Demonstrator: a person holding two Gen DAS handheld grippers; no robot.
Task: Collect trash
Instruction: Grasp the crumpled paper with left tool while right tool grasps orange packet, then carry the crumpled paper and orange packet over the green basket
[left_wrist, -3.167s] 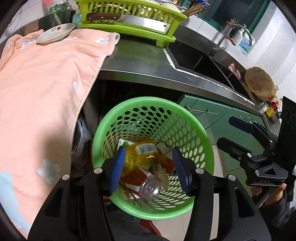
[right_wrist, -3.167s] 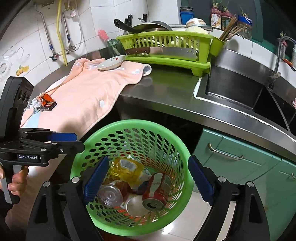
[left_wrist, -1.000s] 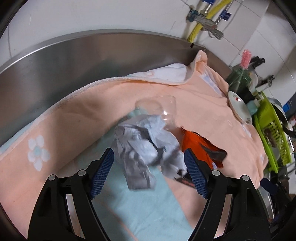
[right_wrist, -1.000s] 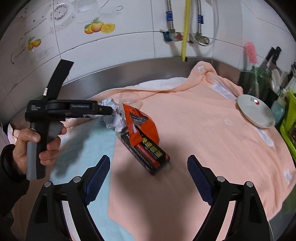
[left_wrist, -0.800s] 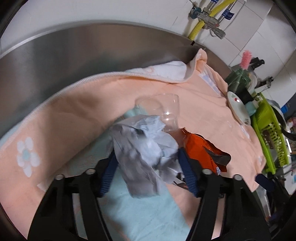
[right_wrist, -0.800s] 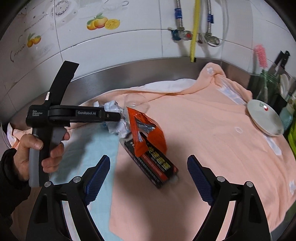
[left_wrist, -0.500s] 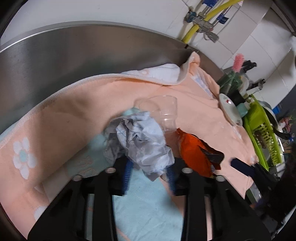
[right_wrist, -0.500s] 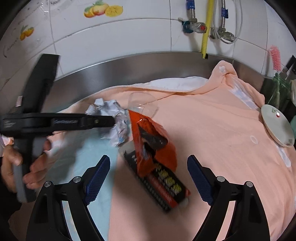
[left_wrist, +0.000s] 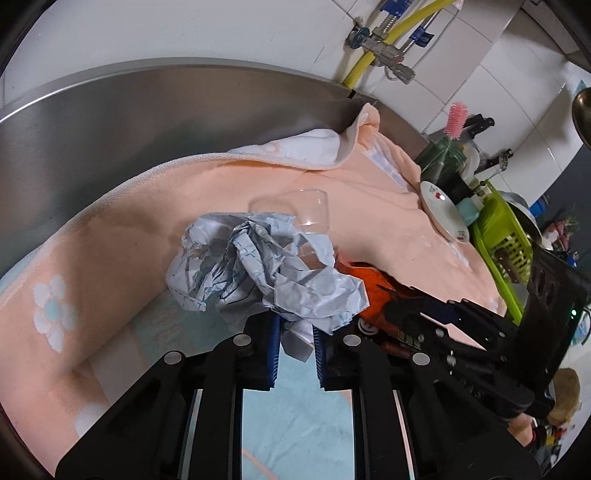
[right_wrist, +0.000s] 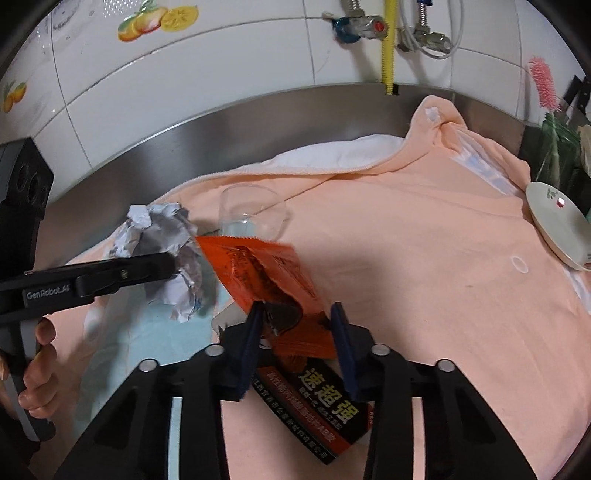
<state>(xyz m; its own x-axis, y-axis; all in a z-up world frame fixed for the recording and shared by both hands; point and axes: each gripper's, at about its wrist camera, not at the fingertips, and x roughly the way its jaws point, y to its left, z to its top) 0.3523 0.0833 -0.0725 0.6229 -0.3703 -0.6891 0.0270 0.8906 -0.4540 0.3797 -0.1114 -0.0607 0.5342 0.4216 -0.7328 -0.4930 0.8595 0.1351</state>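
Left gripper (left_wrist: 295, 341) pinches paper (left_wrist: 266, 269), right gripper (right_wrist: 297, 341) just closed on wrapper (right_wrist: 266, 273); lifting might tip the near glass (right_wrist: 251, 214).

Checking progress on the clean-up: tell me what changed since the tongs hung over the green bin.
Both tongs went from the bin to the peach towel. The left tongs have just closed on the crumpled paper, the right tongs on the orange wrapper. The clear cup and saucer stayed put.
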